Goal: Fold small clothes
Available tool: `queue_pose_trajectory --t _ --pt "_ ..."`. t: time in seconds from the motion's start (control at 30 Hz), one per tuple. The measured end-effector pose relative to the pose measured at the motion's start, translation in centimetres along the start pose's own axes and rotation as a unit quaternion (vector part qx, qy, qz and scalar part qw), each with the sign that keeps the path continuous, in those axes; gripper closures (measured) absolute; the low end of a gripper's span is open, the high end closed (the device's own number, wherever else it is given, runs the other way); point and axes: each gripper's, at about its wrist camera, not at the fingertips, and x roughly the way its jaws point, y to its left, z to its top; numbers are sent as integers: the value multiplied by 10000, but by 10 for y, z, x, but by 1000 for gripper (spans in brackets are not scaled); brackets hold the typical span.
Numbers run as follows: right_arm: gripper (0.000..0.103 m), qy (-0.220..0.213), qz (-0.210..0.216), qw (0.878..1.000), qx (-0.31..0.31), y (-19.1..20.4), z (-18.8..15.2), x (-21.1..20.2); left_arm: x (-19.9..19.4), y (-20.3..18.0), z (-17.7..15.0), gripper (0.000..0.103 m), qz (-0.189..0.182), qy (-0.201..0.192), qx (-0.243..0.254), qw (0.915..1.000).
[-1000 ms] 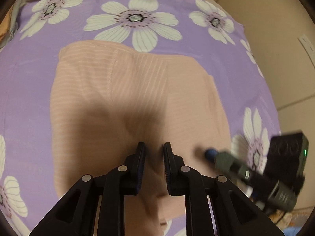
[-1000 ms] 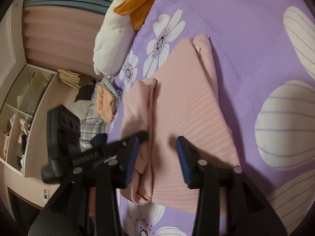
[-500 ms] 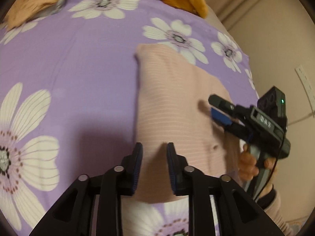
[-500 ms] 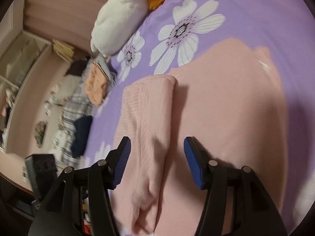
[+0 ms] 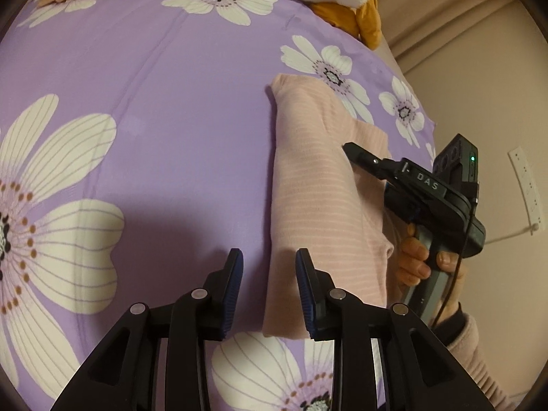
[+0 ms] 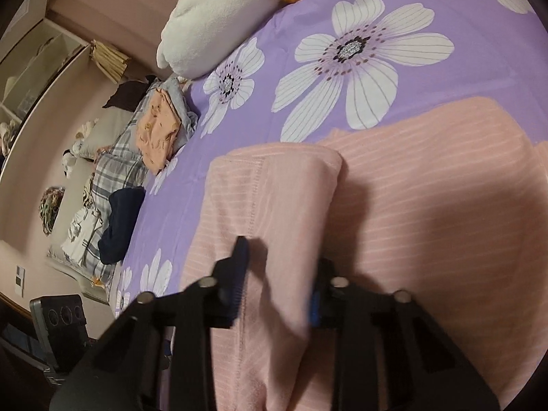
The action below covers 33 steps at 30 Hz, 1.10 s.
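Note:
A pink striped garment (image 5: 315, 198) lies partly folded on the purple flowered bedsheet (image 5: 171, 120). My left gripper (image 5: 269, 270) is open and empty, its jaws straddling the garment's near left edge. My right gripper (image 6: 279, 270) is open and low over the garment (image 6: 428, 205); a folded flap (image 6: 274, 185) lies between its fingers. In the left wrist view the right gripper (image 5: 352, 149) reaches onto the garment from the right, with the hand under it.
A white plush toy (image 6: 222, 10) with an orange part lies at the head of the bed. A pile of clothes, with an orange piece (image 6: 157, 130) on top and plaid fabric, sits at the bed's far side. A wall (image 5: 496, 102) is close on the right.
My left gripper has drawn back to the left off the garment and opened wider. My right gripper has dropped lower onto the folded flap and narrowed a little.

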Motion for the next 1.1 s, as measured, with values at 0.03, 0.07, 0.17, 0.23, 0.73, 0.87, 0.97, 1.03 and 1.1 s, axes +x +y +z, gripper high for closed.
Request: queue_pose_trajectory --t 0.03,0.07,0.17,0.23,0.73,0.87,0.97,1.03,1.1 --pt "86 -22 -46 10000 -47 1 -1 0 0 0 -1 75 0 3 9 10000" --pt "88 -38 -94 9999 -64 1 -1 0 0 -1 -2 75 7 3 16 10000" --pt "93 -109 -131 9998 -66 3 0 -4 1 0 0 75 -30 18 14 10000" --pt "93 -196 -192 9994 -194 9 0 -10 0 1 -1 75 -20 11 27 10000" --pt "94 -722 -724 9925 -673 24 17 -69 -2 -12 1 74 -161 -43 156 9997" --pt "94 -797 -978 9904 -558 7 24 -87 4 -25 5 74 -147 6 355 9993" --pt "94 -780 -1149 9894 -427 -9 24 -93 10 -34 8 74 -138 39 466 9988" --pt "94 -725 -1249 9891 -287 -23 22 -93 14 -41 9 74 -147 57 539 9984" --pt "94 -664 -1384 9880 -155 -36 19 -90 19 -51 11 74 -140 89 653 9977"
